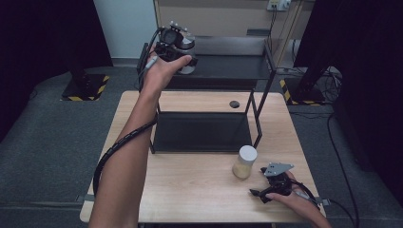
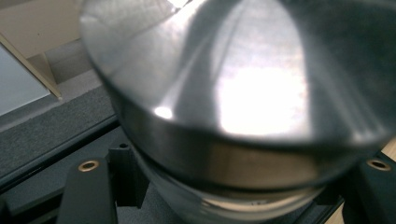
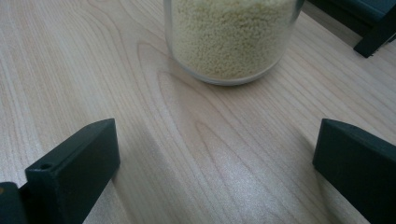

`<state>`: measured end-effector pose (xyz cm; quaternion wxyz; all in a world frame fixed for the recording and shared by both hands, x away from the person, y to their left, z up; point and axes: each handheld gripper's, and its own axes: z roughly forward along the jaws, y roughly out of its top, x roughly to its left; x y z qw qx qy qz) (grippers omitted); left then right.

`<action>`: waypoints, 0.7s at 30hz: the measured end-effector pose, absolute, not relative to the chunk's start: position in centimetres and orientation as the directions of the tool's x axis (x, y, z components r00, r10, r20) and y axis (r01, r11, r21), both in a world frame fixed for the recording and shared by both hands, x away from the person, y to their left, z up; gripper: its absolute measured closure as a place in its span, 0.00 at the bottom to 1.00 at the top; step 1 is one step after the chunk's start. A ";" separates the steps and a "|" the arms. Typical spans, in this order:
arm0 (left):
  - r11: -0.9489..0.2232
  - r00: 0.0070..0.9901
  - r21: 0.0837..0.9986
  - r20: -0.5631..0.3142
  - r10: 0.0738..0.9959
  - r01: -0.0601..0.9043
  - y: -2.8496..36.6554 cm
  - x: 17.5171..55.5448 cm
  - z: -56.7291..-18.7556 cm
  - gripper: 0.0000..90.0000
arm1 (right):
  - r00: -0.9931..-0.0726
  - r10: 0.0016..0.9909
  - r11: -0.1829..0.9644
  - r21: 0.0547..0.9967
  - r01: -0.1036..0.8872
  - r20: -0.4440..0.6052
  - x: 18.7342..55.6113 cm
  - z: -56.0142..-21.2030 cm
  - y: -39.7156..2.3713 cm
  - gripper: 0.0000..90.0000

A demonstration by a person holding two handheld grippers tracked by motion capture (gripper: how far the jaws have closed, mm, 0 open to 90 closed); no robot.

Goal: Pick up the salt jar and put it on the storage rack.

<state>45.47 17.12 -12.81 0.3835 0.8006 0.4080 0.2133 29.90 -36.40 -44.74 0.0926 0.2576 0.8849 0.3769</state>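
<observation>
A glass jar with a shiny metal lid (image 1: 189,43) (image 2: 243,84) is at the left end of the black rack's top shelf (image 1: 228,66). My left gripper (image 1: 180,52) (image 2: 231,186) is shut on it, one black jaw on each side of the glass below the lid. Whether the jar rests on the shelf I cannot tell. A second jar (image 1: 244,162) (image 3: 231,37), holding yellow grains under a pale lid, stands on the wooden table (image 1: 190,185). My right gripper (image 1: 260,183) (image 3: 215,158) lies just to its right, open, with bare wood between its jaws.
The black two-shelf rack stands on the table's far half, its lower shelf (image 1: 199,130) bare. A small dark disc (image 1: 234,104) lies on the table under the top shelf. Grey carpet surrounds the table.
</observation>
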 end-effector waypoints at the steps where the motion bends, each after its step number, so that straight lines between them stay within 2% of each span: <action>1: -0.374 0.576 0.788 0.030 0.817 0.489 17.1 45.5 -12.8 0.34 | -0.850 0.526 0.583 0.715 0.386 0.030 29.9 -44.7 -36.4 0.01; 13: -0.364 0.574 0.787 0.015 0.819 0.499 17.3 45.7 -12.8 0.33 | -0.849 0.528 0.583 0.715 0.387 0.029 29.8 -44.7 -36.4 0.02; 16: -0.364 0.575 0.789 0.016 0.818 0.496 17.3 45.4 -12.7 0.25 | -0.849 0.527 0.583 0.715 0.387 0.029 29.8 -44.7 -36.4 0.02; 19: -0.390 0.571 0.788 0.059 0.818 0.477 17.0 44.6 -12.5 0.17 | -0.849 0.527 0.582 0.715 0.387 0.030 29.8 -44.7 -36.4 0.02; 21: -0.397 0.571 0.787 0.070 0.818 0.472 17.2 44.1 -12.4 0.15 | -0.849 0.527 0.582 0.715 0.387 0.030 29.8 -44.7 -36.4 0.02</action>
